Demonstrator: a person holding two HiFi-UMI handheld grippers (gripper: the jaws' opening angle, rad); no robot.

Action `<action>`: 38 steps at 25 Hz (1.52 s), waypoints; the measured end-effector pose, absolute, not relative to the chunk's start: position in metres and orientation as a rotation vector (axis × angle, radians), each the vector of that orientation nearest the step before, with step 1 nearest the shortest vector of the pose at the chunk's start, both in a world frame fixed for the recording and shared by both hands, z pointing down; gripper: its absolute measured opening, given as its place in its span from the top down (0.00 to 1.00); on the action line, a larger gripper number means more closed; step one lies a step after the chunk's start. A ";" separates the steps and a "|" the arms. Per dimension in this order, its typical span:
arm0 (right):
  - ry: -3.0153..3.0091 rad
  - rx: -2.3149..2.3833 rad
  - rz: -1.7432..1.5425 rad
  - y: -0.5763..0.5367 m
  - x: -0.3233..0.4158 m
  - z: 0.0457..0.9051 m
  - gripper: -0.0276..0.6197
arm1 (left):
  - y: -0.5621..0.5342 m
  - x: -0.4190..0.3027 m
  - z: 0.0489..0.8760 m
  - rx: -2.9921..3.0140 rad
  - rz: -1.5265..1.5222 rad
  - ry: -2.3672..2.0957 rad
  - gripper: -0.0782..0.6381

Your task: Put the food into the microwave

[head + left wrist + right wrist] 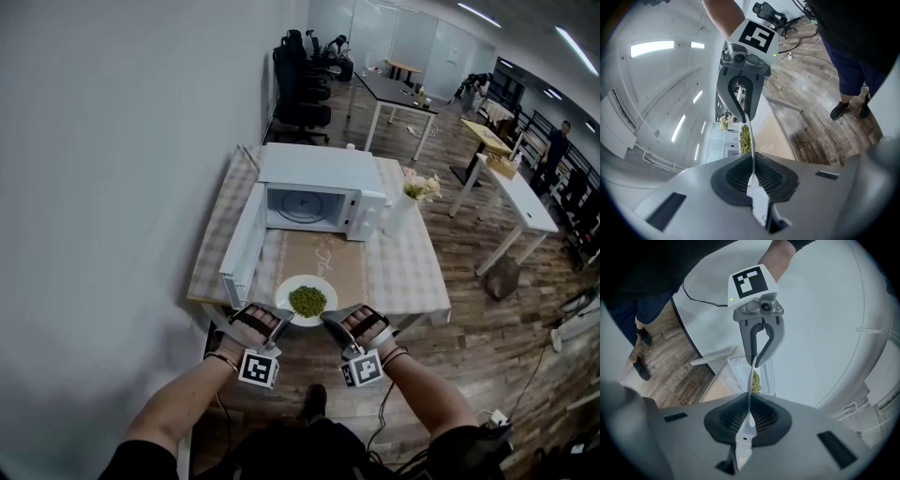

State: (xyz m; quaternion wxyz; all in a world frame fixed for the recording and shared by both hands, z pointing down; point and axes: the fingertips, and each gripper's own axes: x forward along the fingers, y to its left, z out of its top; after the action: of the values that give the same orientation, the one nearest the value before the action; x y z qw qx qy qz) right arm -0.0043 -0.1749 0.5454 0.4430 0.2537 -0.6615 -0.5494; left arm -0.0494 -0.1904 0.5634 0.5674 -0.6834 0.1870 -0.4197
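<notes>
Clamped at opposite rims by the left tongs (pixel 279 319) and right tongs (pixel 330 319), the stiff, breakable plate (pixel 287 291) looks light, its loose greens (pixel 307 300) likely to spill.

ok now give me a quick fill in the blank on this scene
The microwave has its door standing ____.
The white plate holds ____ food.
The left gripper and the right gripper are each shut on the plate's ____.
In the head view the flowers stand to the microwave's ____.
Missing words: open; green; rim; right.
</notes>
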 end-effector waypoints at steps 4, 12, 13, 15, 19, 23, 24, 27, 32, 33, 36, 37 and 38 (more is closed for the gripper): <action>-1.637 0.614 -1.366 -0.207 0.013 0.545 0.93 | -0.219 -0.035 0.560 -1.614 -0.997 0.449 0.86; -1.663 0.588 -1.384 -0.263 0.042 0.547 0.93 | -0.273 -0.009 0.559 -1.598 -1.041 0.475 0.86; -1.668 0.581 -1.389 -0.269 0.044 0.546 0.93 | -0.279 -0.007 0.558 -1.596 -1.047 0.479 0.86; -1.680 0.571 -1.399 -0.281 0.047 0.546 0.93 | -0.290 -0.003 0.557 -1.594 -1.056 0.490 0.86; -1.702 0.551 -1.418 -0.302 0.056 0.549 0.93 | -0.310 0.005 0.563 -1.593 -1.078 0.501 0.86; -1.754 0.525 -1.422 -0.318 0.068 0.555 0.93 | -0.325 0.017 0.567 -1.589 -1.102 0.508 0.86; -1.758 0.524 -1.423 -0.322 0.072 0.555 0.93 | -0.328 0.020 0.566 -1.581 -1.104 0.511 0.86; -1.770 0.534 -1.445 -0.336 0.079 0.553 0.93 | -0.341 0.027 0.563 -1.550 -1.110 0.530 0.86; -1.761 0.535 -1.505 -0.356 0.090 0.548 0.93 | -0.360 0.039 0.560 -1.515 -1.133 0.565 0.86; -1.761 0.537 -1.509 -0.360 0.092 0.548 0.93 | -0.363 0.040 0.561 -1.512 -1.142 0.570 0.86; -1.791 0.534 -1.486 -0.367 0.095 0.555 0.93 | -0.370 0.044 0.565 -1.515 -1.161 0.569 0.86; -1.798 0.529 -1.479 -0.368 0.096 0.557 0.93 | -0.372 0.044 0.567 -1.515 -1.168 0.563 0.86; -1.796 0.528 -1.477 -0.370 0.096 0.559 0.93 | -0.374 0.044 0.569 -1.516 -1.176 0.559 0.86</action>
State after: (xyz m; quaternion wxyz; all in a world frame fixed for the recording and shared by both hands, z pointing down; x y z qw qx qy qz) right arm 0.0961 -0.3699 0.5590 0.3696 0.2056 -0.7000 -0.5754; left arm 0.0440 -0.3739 0.5690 0.5410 -0.6379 0.2353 -0.4950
